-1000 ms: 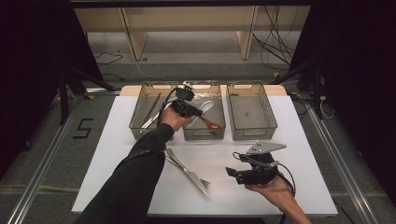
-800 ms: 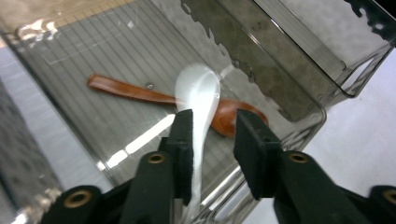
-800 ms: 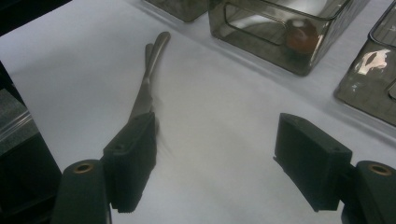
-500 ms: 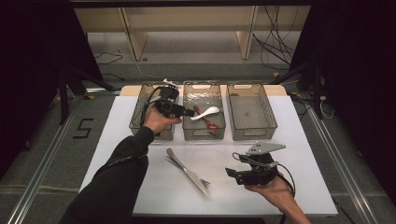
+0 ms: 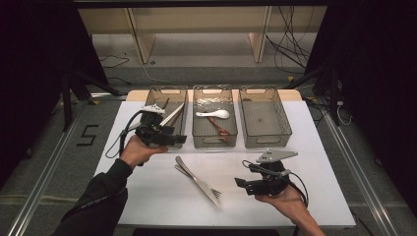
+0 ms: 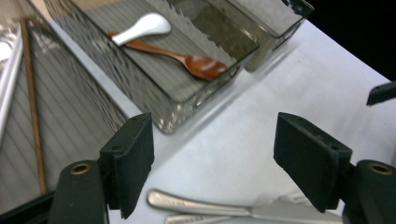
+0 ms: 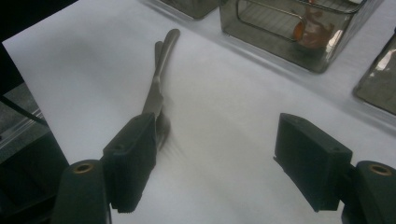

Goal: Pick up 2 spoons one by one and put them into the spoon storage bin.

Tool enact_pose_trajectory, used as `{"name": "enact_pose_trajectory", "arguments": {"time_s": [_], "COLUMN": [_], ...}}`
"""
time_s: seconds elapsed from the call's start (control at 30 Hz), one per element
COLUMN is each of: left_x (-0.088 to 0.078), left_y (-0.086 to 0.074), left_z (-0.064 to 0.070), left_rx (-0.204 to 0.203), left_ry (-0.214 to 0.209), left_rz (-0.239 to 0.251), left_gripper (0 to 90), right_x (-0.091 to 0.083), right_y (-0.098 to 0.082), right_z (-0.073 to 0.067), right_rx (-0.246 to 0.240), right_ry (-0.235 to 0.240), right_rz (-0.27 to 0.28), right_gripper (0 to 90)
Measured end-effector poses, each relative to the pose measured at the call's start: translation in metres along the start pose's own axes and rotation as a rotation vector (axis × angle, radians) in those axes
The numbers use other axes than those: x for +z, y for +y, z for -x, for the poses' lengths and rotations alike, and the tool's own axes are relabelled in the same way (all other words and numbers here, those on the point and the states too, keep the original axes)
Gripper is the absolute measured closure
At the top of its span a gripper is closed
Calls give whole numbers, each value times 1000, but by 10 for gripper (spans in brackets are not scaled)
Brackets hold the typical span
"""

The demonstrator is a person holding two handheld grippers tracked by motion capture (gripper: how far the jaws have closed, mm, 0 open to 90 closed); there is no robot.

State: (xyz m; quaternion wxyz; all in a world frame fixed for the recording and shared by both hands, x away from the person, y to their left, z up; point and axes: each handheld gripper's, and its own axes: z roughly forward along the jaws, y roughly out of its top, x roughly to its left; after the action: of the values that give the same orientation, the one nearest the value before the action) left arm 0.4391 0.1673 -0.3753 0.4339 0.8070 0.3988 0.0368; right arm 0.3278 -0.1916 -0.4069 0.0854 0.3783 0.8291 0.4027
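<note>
My left gripper [image 5: 180, 140] hovers at the front of the left bin [image 5: 153, 101]. Its jaws have just been opening and now stand open with nothing between them [image 6: 215, 172]. A white spoon [image 5: 214, 114] and a wooden spoon [image 5: 220, 129] lie in the middle bin [image 5: 197, 140]; both show in the left gripper view, white spoon [image 6: 144, 27] and wooden spoon [image 6: 187, 58]. A metal knife and fork [image 5: 196, 179] lie crossed on the white mat. My right gripper [image 5: 240, 183] rests open just right of them, jaws [image 7: 215, 163] pointing at the cutlery [image 7: 159, 84].
The left bin holds a metal utensil [image 5: 172, 116] and a wooden chopstick [image 6: 32, 102]. The right bin [image 5: 285, 132] looks bare inside. All three bins line the far edge of the white mat [image 5: 314, 152]. Cables and shelf legs lie beyond the table.
The left gripper pulled back from over the middle bin, moved left and toward me, and opened. The white spoon now lies in the middle bin. The right gripper stayed still.
</note>
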Motion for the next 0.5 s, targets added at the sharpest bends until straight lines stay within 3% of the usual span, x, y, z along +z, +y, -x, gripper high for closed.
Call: {"name": "enact_pose_trajectory", "arguments": {"time_s": [0.07, 0.3, 0.5], "left_x": [-5, -21, -35], "left_y": [-10, -41, -53], "left_z": [0, 5, 13], "left_rx": [12, 1, 8], "left_ry": [7, 19, 49], "left_rz": [16, 77, 134], "left_gripper": [276, 231, 212], "right_x": [1, 5, 14], "right_y": [0, 3, 7], "right_z": [0, -1, -4], "right_rx": [2, 8, 4], "right_ry": [5, 12, 25], "right_rz": [-1, -5, -18], "right_gripper": [303, 303, 297]}}
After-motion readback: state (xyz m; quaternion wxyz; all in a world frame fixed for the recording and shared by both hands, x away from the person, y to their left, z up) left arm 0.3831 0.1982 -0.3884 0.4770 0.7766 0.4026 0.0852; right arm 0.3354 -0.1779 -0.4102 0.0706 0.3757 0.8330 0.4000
